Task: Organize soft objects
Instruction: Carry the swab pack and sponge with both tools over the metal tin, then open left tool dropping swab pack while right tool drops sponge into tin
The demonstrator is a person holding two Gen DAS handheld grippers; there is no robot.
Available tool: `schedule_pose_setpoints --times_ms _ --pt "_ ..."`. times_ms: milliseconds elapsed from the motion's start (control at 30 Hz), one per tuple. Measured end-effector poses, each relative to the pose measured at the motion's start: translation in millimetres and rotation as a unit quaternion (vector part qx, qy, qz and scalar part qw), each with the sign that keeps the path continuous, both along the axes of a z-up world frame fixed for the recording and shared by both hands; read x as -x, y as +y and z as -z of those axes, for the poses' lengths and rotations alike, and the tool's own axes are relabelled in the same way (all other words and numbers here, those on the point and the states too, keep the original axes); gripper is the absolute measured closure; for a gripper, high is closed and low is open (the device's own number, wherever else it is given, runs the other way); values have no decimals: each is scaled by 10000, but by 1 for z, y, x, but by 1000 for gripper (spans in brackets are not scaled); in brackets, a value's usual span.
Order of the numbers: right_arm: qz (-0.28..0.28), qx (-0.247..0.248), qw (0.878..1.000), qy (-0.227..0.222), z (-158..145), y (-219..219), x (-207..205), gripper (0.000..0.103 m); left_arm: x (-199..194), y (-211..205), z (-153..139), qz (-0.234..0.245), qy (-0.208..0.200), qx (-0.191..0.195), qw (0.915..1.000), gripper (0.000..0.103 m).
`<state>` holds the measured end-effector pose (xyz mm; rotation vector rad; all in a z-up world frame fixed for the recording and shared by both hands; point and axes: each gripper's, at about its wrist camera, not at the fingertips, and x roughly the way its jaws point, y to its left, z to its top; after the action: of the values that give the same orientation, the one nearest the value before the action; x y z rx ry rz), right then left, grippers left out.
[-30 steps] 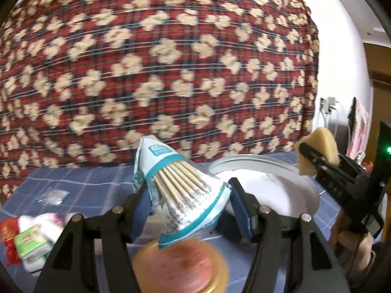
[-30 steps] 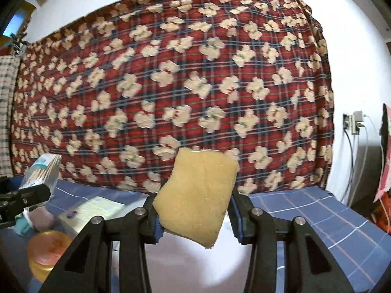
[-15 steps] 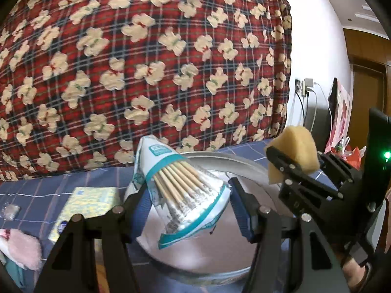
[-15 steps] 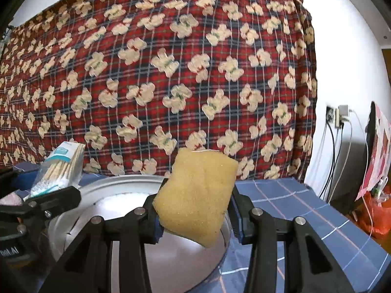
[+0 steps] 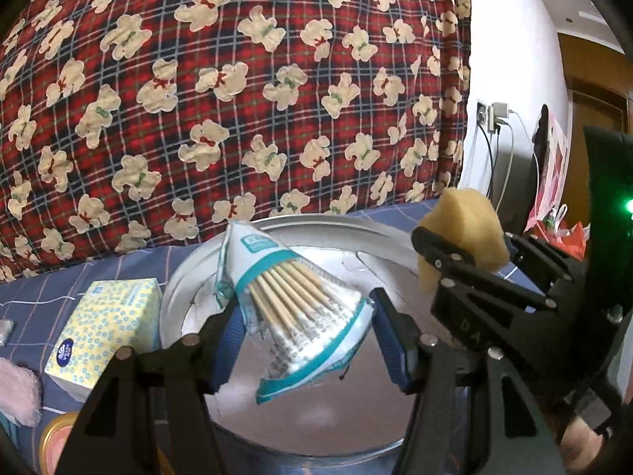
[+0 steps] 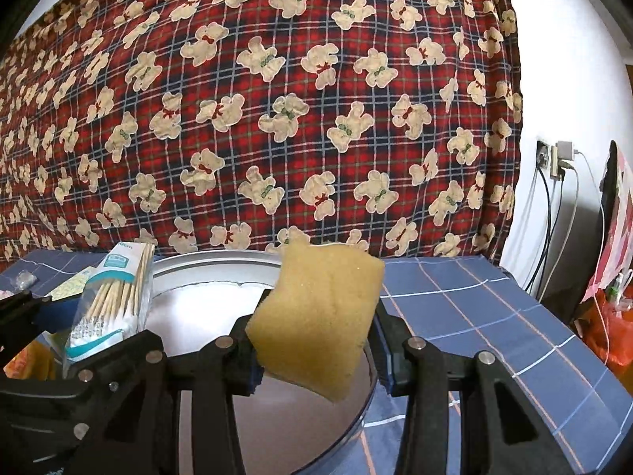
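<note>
Tilted slightly down over the basin [image 5: 379, 233]: left gripper [image 5: 304, 340] clamping swab packet [image 5: 300, 308]; right gripper [image 6: 316, 340], at three o'clock, clamping sponge [image 6: 316, 316].

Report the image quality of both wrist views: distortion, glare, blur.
Left wrist view: fisheye bends the red teddy-bear plaid cloth, corners go black, a green light flares at the right edge, and the clear packet of cotton swabs is sharp. Right wrist view: same bowing; the yellow sponge is crisp, without glare.
</note>
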<state>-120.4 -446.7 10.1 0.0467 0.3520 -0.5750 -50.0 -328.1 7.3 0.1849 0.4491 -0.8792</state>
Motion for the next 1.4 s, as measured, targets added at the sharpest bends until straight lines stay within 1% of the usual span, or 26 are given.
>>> schedule_pose_setpoints --times_ms 100,233,400,467,533,567,600,633,667,700,733,767,833,933,1000,1100,1200,1267,1400 --pt "-86 -173 9998 69 3 -3 -2 57 -3 0 4 -21 58 -48 10000 42" --pt "-201 -452 9988 49 5 -8 -2 57 -7 1 7 -83 108 -104 9999 42" --pt "-324 -741 9964 263 13 -11 -10 55 -6 -2 11 -111 48 -218 9997 42" --pt "-334 -871 9951 341 15 -13 -13 49 -6 -2 13 -149 50 -246 9996 41" --pt "-275 -978 9941 373 16 -15 -14 36 -7 -1 14 -215 77 -241 9994 39" --pt "-241 -1071 9932 381 17 -18 -14 33 -8 0 14 -251 82 -228 9994 38" --pt "-263 -1144 9925 351 17 -19 -13 32 -9 1 14 -276 83 -222 9993 33" --pt "-317 -1253 9913 248 16 -21 -11 31 -9 2 14 -307 70 -214 9993 26" --pt "-382 -1376 9896 147 15 -24 -8 31 -9 3 13 -378 27 -184 9991 21" --pt "-454 -1496 9877 50 15 -26 -6 26 -9 5 12 -452 -6 -148 9989 7" --pt "-537 -1652 9847 -111 13 -29 -2 21 -9 7 11 -519 -24 -111 9986 1" --pt "-573 -1743 9826 -295 11 -31 3 21 -8 9 10 -553 -23 -79 9984 0" --pt "-595 -1745 9815 -514 8 -31 9 20 -5 13 7 -585 -63 30 9983 0" --pt "-545 -1631 9824 -729 3 -29 15 20 -1 18 3 -631 -217 65 9977 0" --pt "-483 -1590 9831 -766 1 -29 16 20 0 21 3 -727 -311 76 9968 0" --pt "-412 -1588 9836 -752 2 -30 15 20 -2 25 3 -794 -280 123 9964 0" --pt "-290 -1492 9848 -844 0 -29 17 20 -2 28 4 -849 -317 131 9958 0" --pt "-161 -1333 9860 -989 -1 -26 22 20 0 29 4 -891 -436 119 9950 0" --pt "78 -965 9893 -1094 -4 -20 27 20 4 29 4 -923 -602 73 9939 0"
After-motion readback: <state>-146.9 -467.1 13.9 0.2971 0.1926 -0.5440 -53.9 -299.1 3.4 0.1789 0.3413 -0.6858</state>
